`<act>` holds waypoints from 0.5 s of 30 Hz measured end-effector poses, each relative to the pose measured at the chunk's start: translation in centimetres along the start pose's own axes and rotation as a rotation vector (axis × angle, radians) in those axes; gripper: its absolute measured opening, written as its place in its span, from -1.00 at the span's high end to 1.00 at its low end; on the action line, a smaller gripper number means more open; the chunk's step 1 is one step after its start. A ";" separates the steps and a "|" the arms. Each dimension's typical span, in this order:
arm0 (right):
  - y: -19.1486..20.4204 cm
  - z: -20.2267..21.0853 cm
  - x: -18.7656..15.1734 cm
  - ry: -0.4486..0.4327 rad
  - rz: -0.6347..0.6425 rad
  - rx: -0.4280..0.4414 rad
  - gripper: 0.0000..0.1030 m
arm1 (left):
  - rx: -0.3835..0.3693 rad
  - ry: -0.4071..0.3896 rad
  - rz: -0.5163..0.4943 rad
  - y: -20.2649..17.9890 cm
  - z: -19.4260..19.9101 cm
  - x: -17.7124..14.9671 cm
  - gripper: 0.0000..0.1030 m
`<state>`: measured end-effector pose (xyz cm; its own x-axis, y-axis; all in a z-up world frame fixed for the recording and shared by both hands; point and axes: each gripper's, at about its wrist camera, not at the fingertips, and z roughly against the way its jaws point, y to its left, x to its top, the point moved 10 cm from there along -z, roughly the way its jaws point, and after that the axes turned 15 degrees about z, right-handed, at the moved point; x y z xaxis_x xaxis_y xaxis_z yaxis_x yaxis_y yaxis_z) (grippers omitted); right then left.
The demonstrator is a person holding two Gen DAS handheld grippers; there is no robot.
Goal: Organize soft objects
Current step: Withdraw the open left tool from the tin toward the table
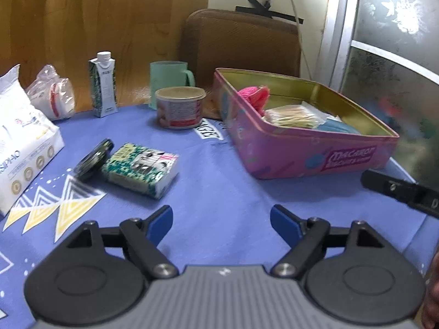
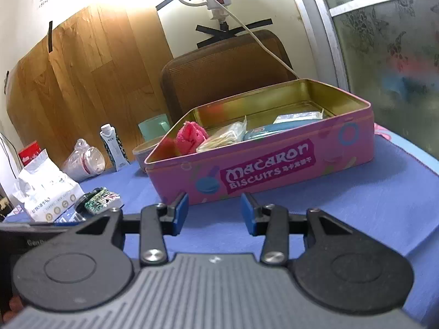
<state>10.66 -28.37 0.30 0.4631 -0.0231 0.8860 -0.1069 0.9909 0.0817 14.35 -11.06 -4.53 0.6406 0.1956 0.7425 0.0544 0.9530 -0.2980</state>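
A pink biscuit tin (image 1: 356, 161) (image 2: 274, 170) stands open on the blue cloth. Inside it lie a pink fuzzy cloth (image 1: 253, 96) (image 2: 190, 137), a bag of cotton swabs (image 1: 293, 118) (image 2: 222, 138) and a blue packet (image 1: 337, 128) (image 2: 263, 133). A green patterned tissue pack (image 1: 140, 168) (image 2: 101, 200) lies on the cloth left of the tin. My left gripper (image 1: 221, 222) hovers open above bare cloth, nothing between its fingers. My right gripper (image 2: 214, 213) is open just in front of the tin's near wall, empty. Its black finger (image 1: 397, 192) shows at the right edge of the left wrist view.
A black round lid (image 1: 93, 159) leans on the tissue pack. Behind stand a white wipes bag (image 1: 24, 137), a plastic-wrapped bundle (image 1: 55, 96), a small carton (image 1: 103, 85), a green mug (image 1: 170, 76) and a lidded tub (image 1: 179, 107). A brown chair back (image 1: 241, 44) rises beyond the table.
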 end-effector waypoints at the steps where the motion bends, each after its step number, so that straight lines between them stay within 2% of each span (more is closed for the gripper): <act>1: 0.0 0.0 0.0 -0.001 -0.004 0.003 0.11 | 0.008 -0.004 -0.005 0.1 0.1 0.0 -0.59; 5: 0.4 0.1 0.1 -0.006 0.002 0.002 0.03 | 0.028 -0.010 -0.014 0.5 0.1 0.0 -0.61; 15: 0.8 0.1 0.3 -0.002 0.011 0.002 0.03 | 0.055 -0.016 -0.031 1.4 -0.1 -0.2 -0.61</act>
<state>10.64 -27.55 0.68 0.4603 -0.0122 0.8877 -0.1135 0.9909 0.0725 14.36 -9.74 -5.11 0.6268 0.1688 0.7606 0.0315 0.9699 -0.2413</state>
